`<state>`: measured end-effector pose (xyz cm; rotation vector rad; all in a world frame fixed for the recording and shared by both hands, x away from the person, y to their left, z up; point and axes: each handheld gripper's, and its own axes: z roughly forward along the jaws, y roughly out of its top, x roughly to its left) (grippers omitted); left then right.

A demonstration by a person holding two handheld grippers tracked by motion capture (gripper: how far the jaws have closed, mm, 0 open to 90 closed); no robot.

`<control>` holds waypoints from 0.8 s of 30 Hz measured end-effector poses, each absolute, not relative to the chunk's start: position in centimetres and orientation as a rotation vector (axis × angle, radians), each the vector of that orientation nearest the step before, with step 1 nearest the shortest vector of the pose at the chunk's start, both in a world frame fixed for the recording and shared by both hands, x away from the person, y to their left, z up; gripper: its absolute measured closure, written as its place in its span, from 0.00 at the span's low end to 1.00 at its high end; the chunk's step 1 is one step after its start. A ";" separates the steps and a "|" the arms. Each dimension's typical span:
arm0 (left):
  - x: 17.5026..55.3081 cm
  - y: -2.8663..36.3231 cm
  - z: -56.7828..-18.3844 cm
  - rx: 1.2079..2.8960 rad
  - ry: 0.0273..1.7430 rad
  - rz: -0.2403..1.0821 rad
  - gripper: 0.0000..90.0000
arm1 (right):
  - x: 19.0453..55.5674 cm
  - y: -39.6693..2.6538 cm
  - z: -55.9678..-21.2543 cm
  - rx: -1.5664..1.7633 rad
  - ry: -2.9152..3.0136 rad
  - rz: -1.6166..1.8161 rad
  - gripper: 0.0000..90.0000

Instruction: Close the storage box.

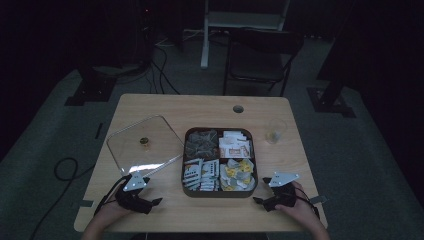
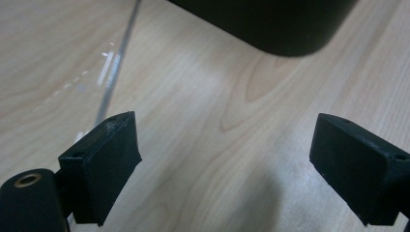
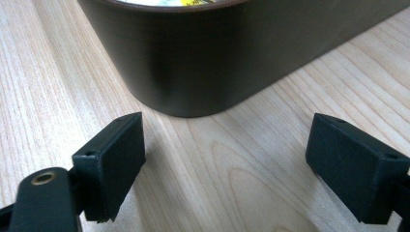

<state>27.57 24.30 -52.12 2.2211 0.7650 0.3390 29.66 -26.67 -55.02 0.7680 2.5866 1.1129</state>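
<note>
Dim room, pale wooden bench [image 1: 165, 107]. At its centre sits a dark tray [image 1: 219, 194], four compartments full of sachets. The clear lid [image 1: 145, 142] lies flat just left of it. A small glass [image 1: 275, 131] stands right of the tray. Left tool [image 1: 155, 202] and right tool [image 1: 258, 200] rest low, either side of the tray's near corners.

one camera overhead, two riding low beside the dark tray [image 1: 220, 192]

the high view looks forward and down from the near edge of the table [image 1: 150, 107], taking in the whole tray from well back. the left gripper view sits close off the tray's left corner [image 2: 270, 29], the right gripper view close off its right corner [image 3: 193, 72]; all three share the tray's wall.
</note>
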 end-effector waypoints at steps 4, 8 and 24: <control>28.0 24.5 -51.6 2.199 0.790 0.353 0.12 | 29.7 -26.7 -55.0 0.769 2.587 1.113 0.15; 28.8 24.5 -51.2 2.171 0.830 0.365 0.11 | 29.7 -26.7 -55.0 0.769 2.587 1.113 0.15; 32.7 24.8 -50.8 2.102 0.994 0.456 0.04 | 29.7 -26.7 -55.0 0.768 2.586 1.114 0.15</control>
